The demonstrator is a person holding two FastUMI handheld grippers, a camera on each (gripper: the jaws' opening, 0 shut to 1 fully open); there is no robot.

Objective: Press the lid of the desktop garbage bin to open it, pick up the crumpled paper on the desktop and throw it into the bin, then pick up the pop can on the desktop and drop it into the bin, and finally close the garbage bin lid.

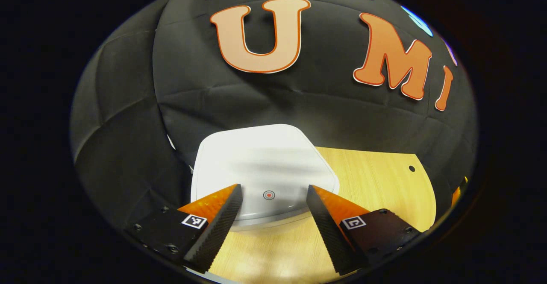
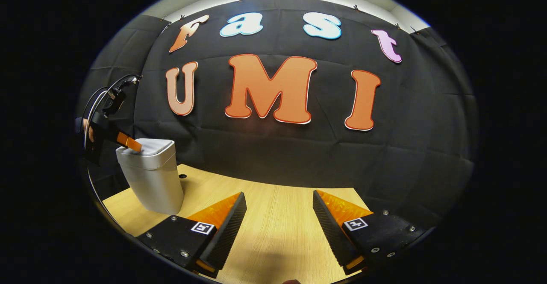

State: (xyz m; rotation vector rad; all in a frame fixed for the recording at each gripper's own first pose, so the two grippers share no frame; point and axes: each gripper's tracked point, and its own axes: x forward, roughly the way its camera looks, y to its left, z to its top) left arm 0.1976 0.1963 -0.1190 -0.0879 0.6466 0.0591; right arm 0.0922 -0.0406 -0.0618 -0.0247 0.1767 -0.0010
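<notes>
The white garbage bin (image 2: 153,177) stands at the left end of the wooden table (image 2: 277,228), its lid (image 1: 263,168) down. In the left gripper view my left gripper (image 1: 273,190) is open, fingertips over the lid's near edge on either side of a small round mark (image 1: 269,195). In the right gripper view that same left gripper (image 2: 128,143) reaches the bin's top from the left, held by a hand. My right gripper (image 2: 277,203) hangs open above bare table, right of the bin, with nothing between its fingers.
Black cloth walls close the booth behind and to the left of the bin. The table (image 1: 376,181) has a small hole (image 1: 411,168) near its far right edge. Cables (image 2: 96,100) loop up from the left gripper.
</notes>
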